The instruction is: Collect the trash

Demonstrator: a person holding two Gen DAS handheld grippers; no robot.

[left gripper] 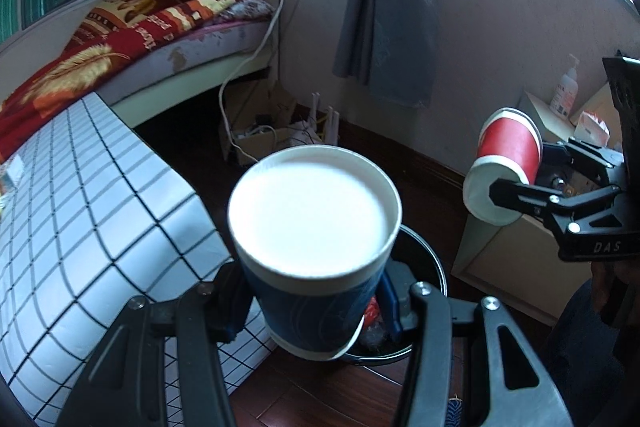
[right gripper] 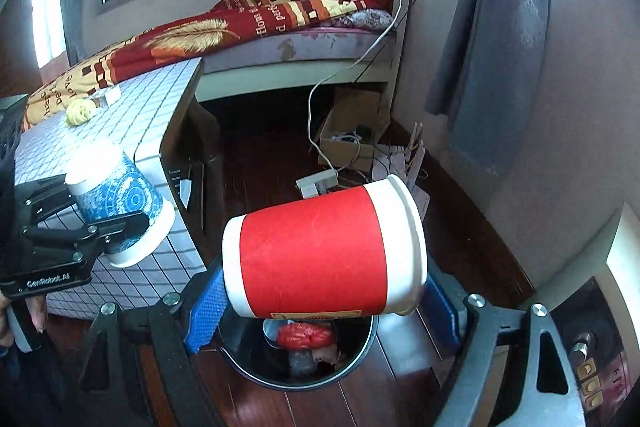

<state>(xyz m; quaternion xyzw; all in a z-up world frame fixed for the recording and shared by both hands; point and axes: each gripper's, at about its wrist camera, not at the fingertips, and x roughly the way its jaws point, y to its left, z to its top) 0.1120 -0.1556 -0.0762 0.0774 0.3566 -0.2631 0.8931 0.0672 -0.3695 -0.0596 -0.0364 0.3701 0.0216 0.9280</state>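
The left gripper [left gripper: 316, 301] has its jaws pinched on a blue paper cup [left gripper: 314, 247], held by the lower part of its blue-patterned wall with the bottom end turned toward the camera, so the white base fills the middle of the left wrist view; in the right wrist view the same cup [right gripper: 120, 203] lies tilted in the black fingers at the left edge, beside the table's corner. The right gripper [right gripper: 324, 291] has its jaws set wide and closed on a red paper cup [right gripper: 320, 251], which lies sideways between the blue pads [right gripper: 206, 301], its rimmed mouth to the right and its white base to the left; from the left wrist camera this cup [left gripper: 506, 163] shows at the right, gripped across its length. Below both cups stands a black trash bin [right gripper: 360, 347] on the dark wooden floor [right gripper: 256, 167]; it holds a red crumpled bag [right gripper: 306, 335] and other scraps too dim to name; the red cup hangs over the bin's opening, the blue cup over its left rim. A table with a white gridded cover [left gripper: 80, 207] stands just left of the bin, with a yellow crumpled wad [right gripper: 79, 111] lying on it; beyond it are a bed with a red patterned blanket [left gripper: 100, 39], a white cable [left gripper: 248, 59] hanging from the headboard, and a grey curtain [left gripper: 388, 7]; a light cabinet [left gripper: 500, 255] stands right of the bin.
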